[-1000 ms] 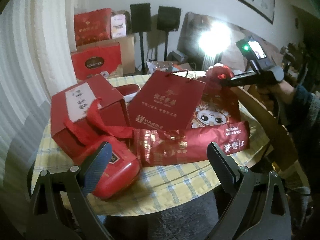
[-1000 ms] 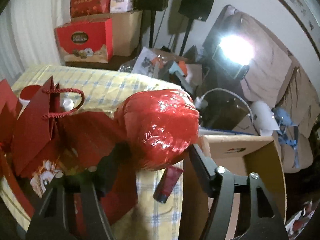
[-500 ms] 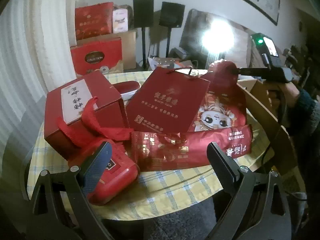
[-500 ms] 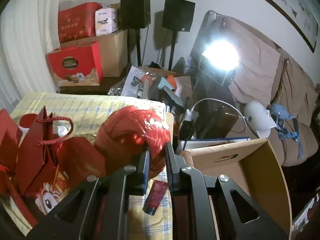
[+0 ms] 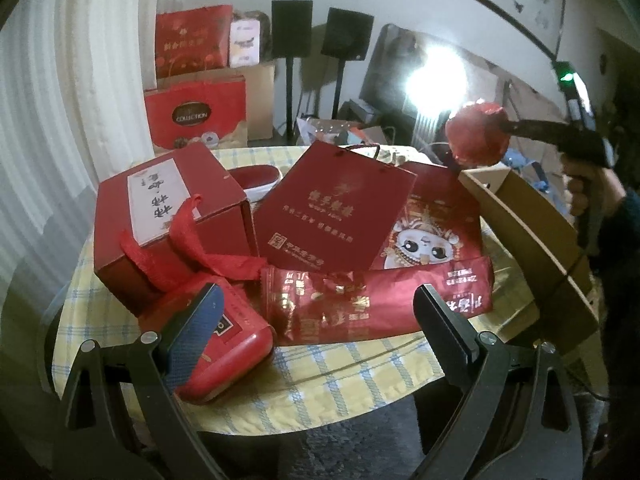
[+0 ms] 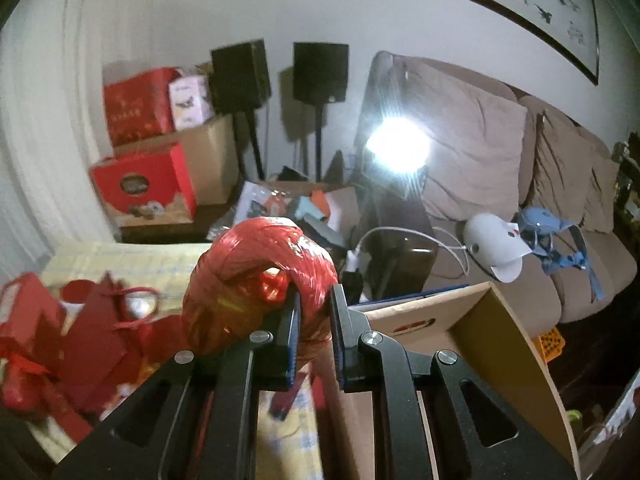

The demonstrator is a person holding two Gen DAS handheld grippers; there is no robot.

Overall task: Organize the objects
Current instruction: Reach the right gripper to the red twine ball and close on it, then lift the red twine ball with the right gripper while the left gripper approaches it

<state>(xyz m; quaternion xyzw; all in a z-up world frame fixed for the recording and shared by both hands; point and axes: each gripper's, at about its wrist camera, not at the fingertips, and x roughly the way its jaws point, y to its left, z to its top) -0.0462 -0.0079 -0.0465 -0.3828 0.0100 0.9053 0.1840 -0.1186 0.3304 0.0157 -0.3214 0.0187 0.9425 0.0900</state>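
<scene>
One right gripper [image 6: 314,322] clamped on red twine ball [image 6: 256,276]; left gripper [image 5: 320,312] jaws apart, empty

One word is reading clearly: "COLLECTION", sitting in pale letters on a dark oval badge on the red gift box [image 5: 195,118] standing far beyond the left fingers [image 5: 196,322], against the wall. Gold characters are showing on the dark red paper bag [image 5: 334,216] lying ahead between those fingers, black brush characters on the white label of the red box [image 5: 168,216] beyond the left-hand finger, and gold print on the foil packet [image 5: 372,300] just ahead, but none of these is coming out legibly.
</scene>
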